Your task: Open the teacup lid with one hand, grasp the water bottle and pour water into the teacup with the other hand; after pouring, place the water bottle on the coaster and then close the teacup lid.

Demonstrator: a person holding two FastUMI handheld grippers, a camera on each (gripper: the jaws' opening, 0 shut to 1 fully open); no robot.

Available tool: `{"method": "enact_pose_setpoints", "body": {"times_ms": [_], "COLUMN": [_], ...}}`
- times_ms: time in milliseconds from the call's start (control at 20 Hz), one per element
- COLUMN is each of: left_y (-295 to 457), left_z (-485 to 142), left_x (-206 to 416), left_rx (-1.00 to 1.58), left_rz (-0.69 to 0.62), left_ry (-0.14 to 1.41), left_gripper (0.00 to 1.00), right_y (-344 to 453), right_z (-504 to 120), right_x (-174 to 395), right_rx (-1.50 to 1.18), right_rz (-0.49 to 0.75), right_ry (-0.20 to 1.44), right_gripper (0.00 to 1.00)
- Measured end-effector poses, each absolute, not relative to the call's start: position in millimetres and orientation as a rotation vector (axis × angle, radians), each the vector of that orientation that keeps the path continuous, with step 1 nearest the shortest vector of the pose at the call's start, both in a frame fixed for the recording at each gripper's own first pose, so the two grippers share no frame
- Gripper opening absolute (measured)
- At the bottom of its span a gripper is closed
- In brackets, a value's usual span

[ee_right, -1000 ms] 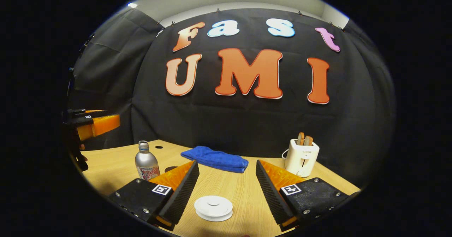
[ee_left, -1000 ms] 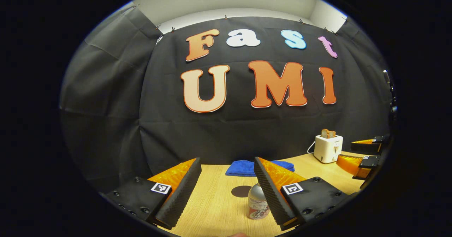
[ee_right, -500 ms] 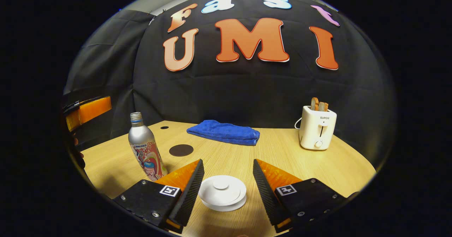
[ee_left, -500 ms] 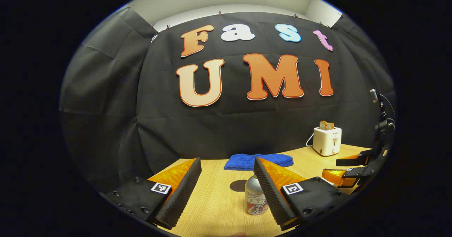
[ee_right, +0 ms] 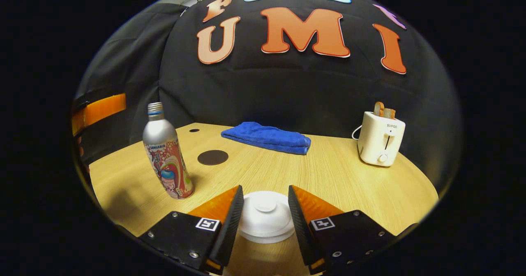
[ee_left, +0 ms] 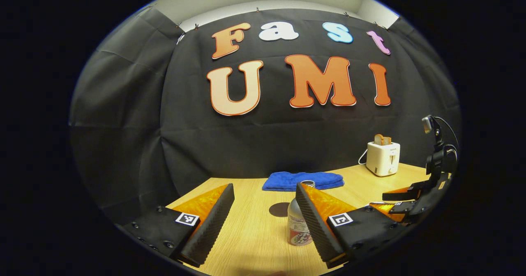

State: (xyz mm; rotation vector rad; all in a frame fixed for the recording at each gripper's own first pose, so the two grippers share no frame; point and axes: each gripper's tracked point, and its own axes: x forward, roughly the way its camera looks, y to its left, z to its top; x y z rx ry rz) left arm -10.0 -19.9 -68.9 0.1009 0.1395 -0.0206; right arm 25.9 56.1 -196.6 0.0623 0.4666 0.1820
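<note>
A white teacup lid with a round knob lies low between the fingers of my right gripper. Those fingers stand close on either side of the lid, and I see no firm press; the cup under it is hidden. The silver water bottle with a printed label stands upright to the left. My left gripper is open, and the bottle stands just inside its right finger, partly hidden by it. A dark round coaster lies right behind the bottle. The right gripper shows at the far right.
A folded blue cloth lies at the back of the wooden table. A white toaster with bread in it stands at the back right. The coaster sits between bottle and cloth. The left gripper hangs at the left edge.
My right gripper came down and forward over the lid, and its fingers narrowed around it. The left gripper dropped slightly and drew nearer to the bottle, still open.
</note>
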Motion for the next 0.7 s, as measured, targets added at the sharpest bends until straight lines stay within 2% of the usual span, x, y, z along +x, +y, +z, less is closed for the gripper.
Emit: {"method": "enact_pose_setpoints", "body": {"times_ms": [100,150,300,350,400,500,700], "left_y": [-17,-16,-15,-15,-15,-18,-21], "left_z": [-73,-73,-76,-79,-82,-85,-96], "left_x": [-10,-10,-9,-9,-9,-9,-8], "left_rx": [0.102,0.102,0.097,0.094,0.093,0.094,0.093], "left_rz": [-0.014,-0.012,-0.008,-0.008,-0.010,-0.013,-0.025], "left_ry": [0.145,0.148,0.158,0.162,0.170,0.181,0.203], "left_gripper": [0.99,0.99,0.99,0.99,0.99,0.99,0.99], "right_y": [56,57,63,61,60,60,58], "right_z": [-198,-198,-199,-198,-197,-197,-195], "right_x": [27,28,27,28,29,28,29], "right_rx": [0.066,0.068,0.076,0.069,0.060,0.058,0.088], "right_rz": [0.183,0.187,0.204,0.201,0.200,0.202,0.198], "right_ry": [0.470,0.473,0.476,0.472,0.465,0.465,0.462], "right_gripper": [0.64,0.55,0.45,0.46,0.37,0.28,0.23]}}
